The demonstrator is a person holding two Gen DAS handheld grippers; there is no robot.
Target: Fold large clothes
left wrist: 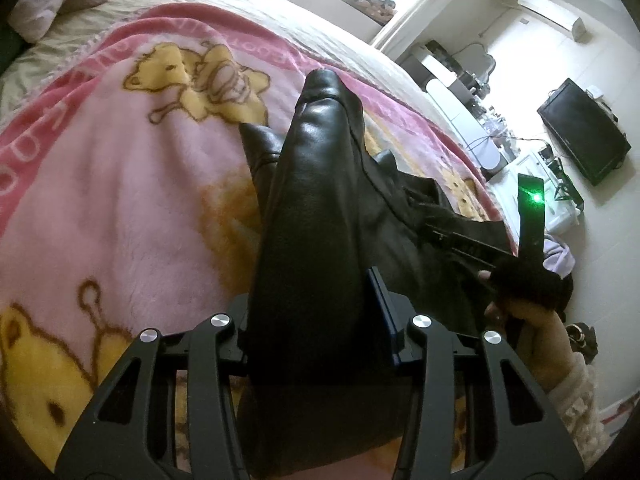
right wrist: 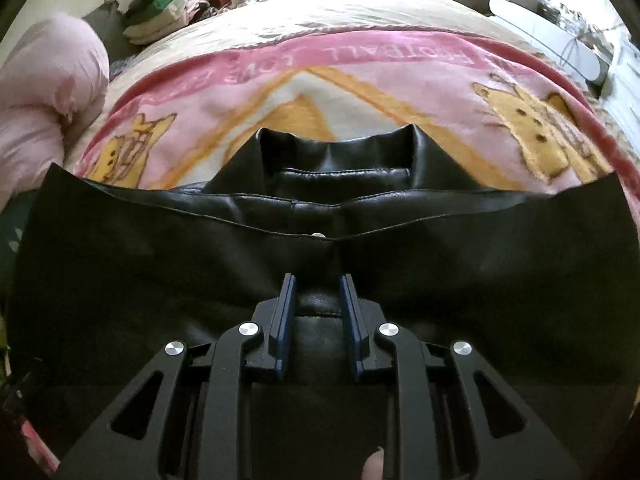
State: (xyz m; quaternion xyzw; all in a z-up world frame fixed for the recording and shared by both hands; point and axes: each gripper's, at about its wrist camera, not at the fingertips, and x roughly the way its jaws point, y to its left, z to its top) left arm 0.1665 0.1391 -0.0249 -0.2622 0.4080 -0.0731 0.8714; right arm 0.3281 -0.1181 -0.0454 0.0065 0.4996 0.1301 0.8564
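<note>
bedroom setting: a wide bed (right wrist: pixel 360 12) under a cream cover, with a pink fleece blanket (left wrist: pixel 120 184) printed with yellow bears spread over it, a window bright behind, a dark screen (left wrist: pixel 584 132) on the far wall and folded clothes (right wrist: pixel 164 16) heaped past the bed's corner. your task piece is a black leather jacket (right wrist: pixel 160 272), glossy, smooth and stiff, lying on the pink blanket with part of it lifted off the surface. from the right wrist view its collar (right wrist: pixel 336 148) stands up at the far side, stitched seams run across below it, and a small metal snap (right wrist: pixel 318 235) sits at the centre edge. your right gripper (right wrist: pixel 317 296) is clenched on a ridge of that leather near the front edge, blue pads pinching the fold from both sides. from the left wrist view a long tapering section of the jacket (left wrist: pixel 316 208) rises away from you like a sleeve, shiny on top. your left gripper (left wrist: pixel 316 320) has clamped its thick near end; one blue pad shows pressed to the leather, the other is hidden behind it. your right hand (left wrist: pixel 532 320) shows at that view's edge, holding its tool. no containers are visible.
</note>
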